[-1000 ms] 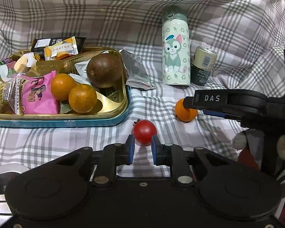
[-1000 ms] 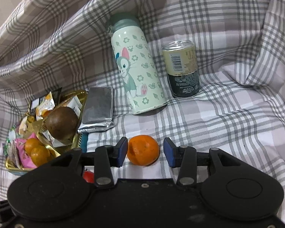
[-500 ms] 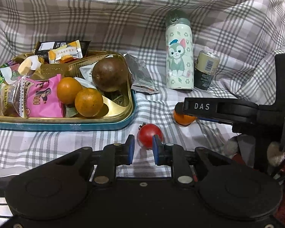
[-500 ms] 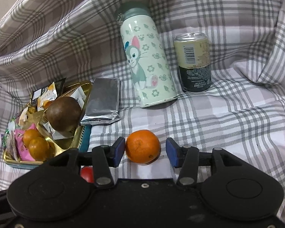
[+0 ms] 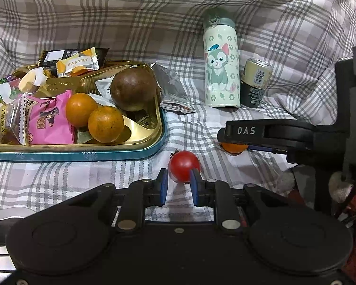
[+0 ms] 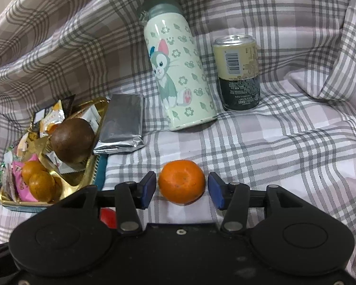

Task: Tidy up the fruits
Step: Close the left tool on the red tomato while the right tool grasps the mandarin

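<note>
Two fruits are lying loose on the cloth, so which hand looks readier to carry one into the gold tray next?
The left. Its gripper sits nearest the gold tray, fingers nearly closed beside the red tomato. The right gripper is farther away, its jaws opening around the orange tangerine without touching it.

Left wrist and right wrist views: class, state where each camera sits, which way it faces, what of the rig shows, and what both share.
Left wrist: on the left gripper, facing forward and down at the tomato and tray; shows its own narrow-set fingers and the right gripper from the side.
Right wrist: on the right gripper, facing forward and down at the mandarin; its jaws are opening, the mandarin between them.
Shared: tray, flask, can, mandarin, tomato.
</note>
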The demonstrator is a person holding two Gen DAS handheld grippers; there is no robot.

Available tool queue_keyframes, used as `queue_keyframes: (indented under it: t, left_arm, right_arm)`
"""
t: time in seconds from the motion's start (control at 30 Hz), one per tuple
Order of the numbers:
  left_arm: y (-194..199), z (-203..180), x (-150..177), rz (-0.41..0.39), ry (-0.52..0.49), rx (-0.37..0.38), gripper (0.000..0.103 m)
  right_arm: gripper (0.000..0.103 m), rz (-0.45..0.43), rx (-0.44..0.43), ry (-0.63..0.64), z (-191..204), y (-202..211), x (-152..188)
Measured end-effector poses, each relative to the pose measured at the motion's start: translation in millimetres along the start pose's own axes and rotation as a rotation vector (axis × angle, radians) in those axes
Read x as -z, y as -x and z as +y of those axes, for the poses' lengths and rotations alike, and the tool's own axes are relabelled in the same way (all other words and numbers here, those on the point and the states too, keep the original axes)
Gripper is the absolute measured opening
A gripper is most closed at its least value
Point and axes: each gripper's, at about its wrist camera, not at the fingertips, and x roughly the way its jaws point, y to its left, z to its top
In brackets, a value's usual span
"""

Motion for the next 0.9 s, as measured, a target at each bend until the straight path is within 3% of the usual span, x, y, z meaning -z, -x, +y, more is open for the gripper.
queue_keyframes:
  t: [0.13,0.3,0.4,0.9]
  left_arm:
    - [0,-1,0,0.001,-0.004,0.009,0.029]
    - [-4,-5,2,0.011,-0.015,0.008,0.030]
    - [-6,-8,2,0.009,-0.027,-0.004,0.039]
    - [-28,-16,-8,0.044,-0.002,-0.084,0.042]
  right_arm:
    - [0.044,0.024,0.003,0.023,1,-1,-1]
    - [0.044,0.018,0.010,0.012,-1,6,-4]
    - [0.044,0.000,-0.009,-0.011,-6,14,-9]
    - [0.044,-0.048,-0.050,-0.062,-17,34,-18]
